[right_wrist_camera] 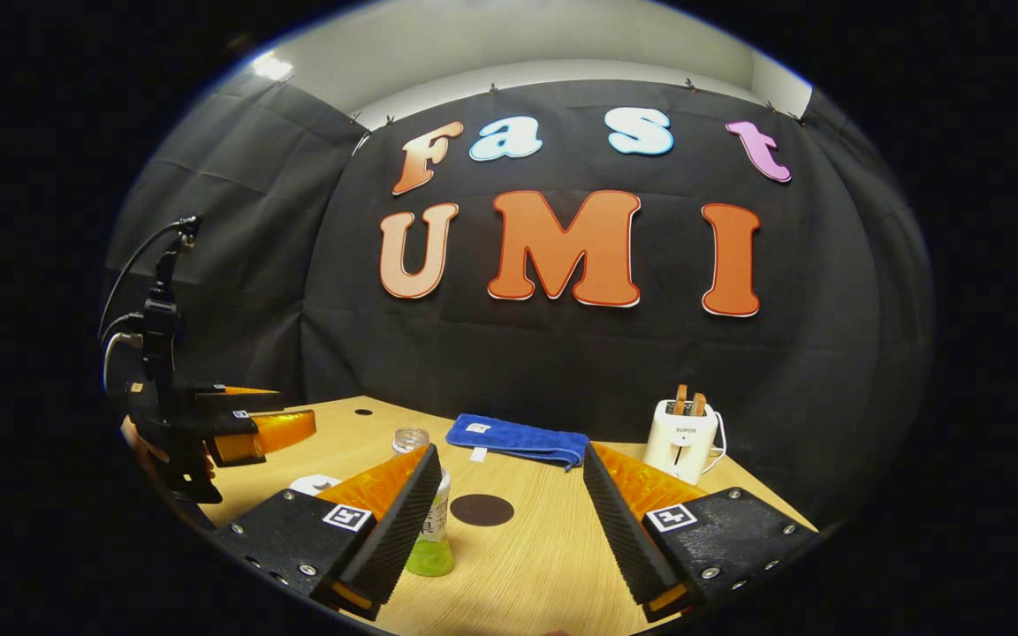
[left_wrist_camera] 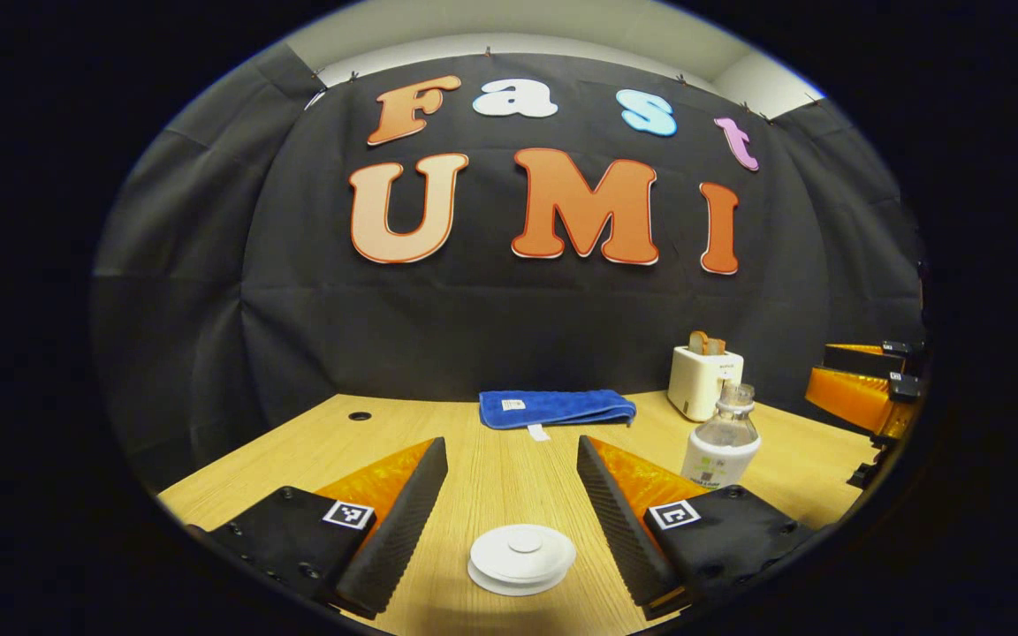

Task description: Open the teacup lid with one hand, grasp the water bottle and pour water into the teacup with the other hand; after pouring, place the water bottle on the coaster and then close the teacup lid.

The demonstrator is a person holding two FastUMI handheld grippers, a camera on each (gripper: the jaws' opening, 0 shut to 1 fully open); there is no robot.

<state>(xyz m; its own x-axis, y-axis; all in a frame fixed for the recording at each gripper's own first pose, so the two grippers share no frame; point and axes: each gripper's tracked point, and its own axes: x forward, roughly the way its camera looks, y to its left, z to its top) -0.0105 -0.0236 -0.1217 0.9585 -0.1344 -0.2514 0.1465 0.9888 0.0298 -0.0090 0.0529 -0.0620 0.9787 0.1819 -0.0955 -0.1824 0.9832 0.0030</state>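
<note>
Fingers of my left gripper stood open around the round white teacup lid near the wooden table's front edge; my right gripper was open, the clear plastic water bottle beside its left finger.

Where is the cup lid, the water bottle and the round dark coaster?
teacup lid [left_wrist_camera: 522, 556], left gripper view, on its flat white top beside the knob.
water bottle [left_wrist_camera: 723, 442], left gripper view, on its clear body.
coaster [right_wrist_camera: 482, 510], right gripper view, on its dark middle.
</note>
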